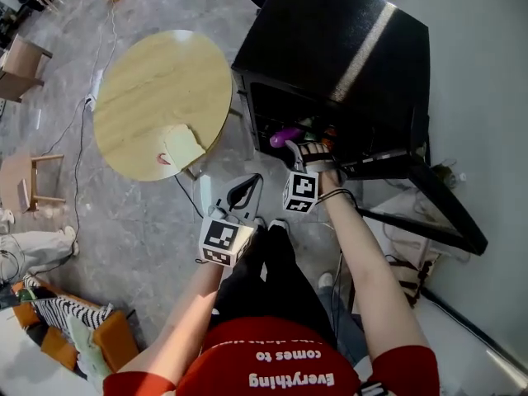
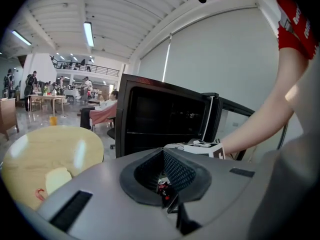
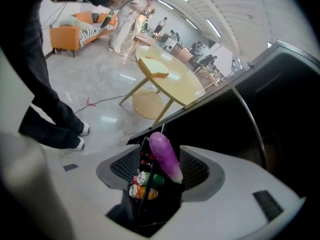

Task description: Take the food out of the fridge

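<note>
Eggplant [image 3: 166, 156], purple and glossy, sits inside the open fridge [image 1: 330, 40], close to the front of its opening, and it lies between the jaws of my right gripper [image 3: 152, 176] without either pad pressing on it. Those jaws stand wide apart, so I hold nothing there. From the head view the eggplant [image 1: 285, 137] shows just beside the tip of my right gripper [image 1: 307, 149], which points down into the dark compartment.

Deeper in the fridge, past the eggplant, I see a green can [image 3: 151, 179] lying on its side and an orange can [image 3: 143, 191] touching it just below. A few small red items [image 3: 145, 159] sit above the cans (too small for me to name them). A thin dark bar of a rack crosses in front of the cans.

The fridge door [image 1: 429, 196] hangs swung open to the right in the head view.

My left gripper [image 2: 167, 193] hangs back from the fridge, jaws drawn close together with nothing gripped. It faces the open black cabinet.

Beside the fridge stands a round wooden table [image 1: 148, 81]. A pale yellow piece [image 1: 183, 147] lies near its edge, with a small red thing [image 1: 163, 159] just beside it.
</note>
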`<state>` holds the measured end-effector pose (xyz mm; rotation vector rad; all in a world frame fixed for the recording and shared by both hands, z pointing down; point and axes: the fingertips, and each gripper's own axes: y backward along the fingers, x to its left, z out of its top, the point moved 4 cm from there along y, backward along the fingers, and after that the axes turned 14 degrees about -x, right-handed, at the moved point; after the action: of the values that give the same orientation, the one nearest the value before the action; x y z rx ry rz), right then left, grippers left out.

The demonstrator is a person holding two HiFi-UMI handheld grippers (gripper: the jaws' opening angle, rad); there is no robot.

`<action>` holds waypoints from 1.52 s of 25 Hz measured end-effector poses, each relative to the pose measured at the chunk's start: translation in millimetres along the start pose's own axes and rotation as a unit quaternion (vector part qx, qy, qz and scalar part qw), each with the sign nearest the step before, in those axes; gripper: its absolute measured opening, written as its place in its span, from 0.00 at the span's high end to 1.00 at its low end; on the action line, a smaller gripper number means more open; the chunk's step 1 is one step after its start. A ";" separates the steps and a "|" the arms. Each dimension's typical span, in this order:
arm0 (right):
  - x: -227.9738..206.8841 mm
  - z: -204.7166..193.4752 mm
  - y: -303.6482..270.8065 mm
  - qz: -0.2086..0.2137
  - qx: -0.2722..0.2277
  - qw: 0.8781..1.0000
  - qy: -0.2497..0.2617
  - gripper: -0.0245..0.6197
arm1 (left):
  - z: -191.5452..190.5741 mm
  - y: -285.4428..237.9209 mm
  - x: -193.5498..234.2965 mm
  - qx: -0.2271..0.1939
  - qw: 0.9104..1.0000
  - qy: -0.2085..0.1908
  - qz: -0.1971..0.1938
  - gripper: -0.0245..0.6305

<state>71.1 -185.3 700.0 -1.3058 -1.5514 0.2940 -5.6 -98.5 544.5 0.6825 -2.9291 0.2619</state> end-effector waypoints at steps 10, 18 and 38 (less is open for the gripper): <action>-6.6 -32.9 -49.9 -0.027 0.064 0.996 0.062 0.60 | -21.5 -23.6 10.1 0.017 1.000 0.016 0.003 0.95; -8.5 -38.5 -72.5 -0.014 0.061 0.993 0.097 0.60 | -41.7 -28.8 18.4 0.037 0.999 0.032 0.007 0.95; -22.2 -16.3 -45.0 -0.081 0.002 0.995 -0.053 0.60 | -38.4 -22.4 26.6 0.044 0.999 0.017 0.002 0.95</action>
<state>55.2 -227.4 727.7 -1.1686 -1.7359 0.2664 -16.2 -122.1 589.4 0.6787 -2.9019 0.4014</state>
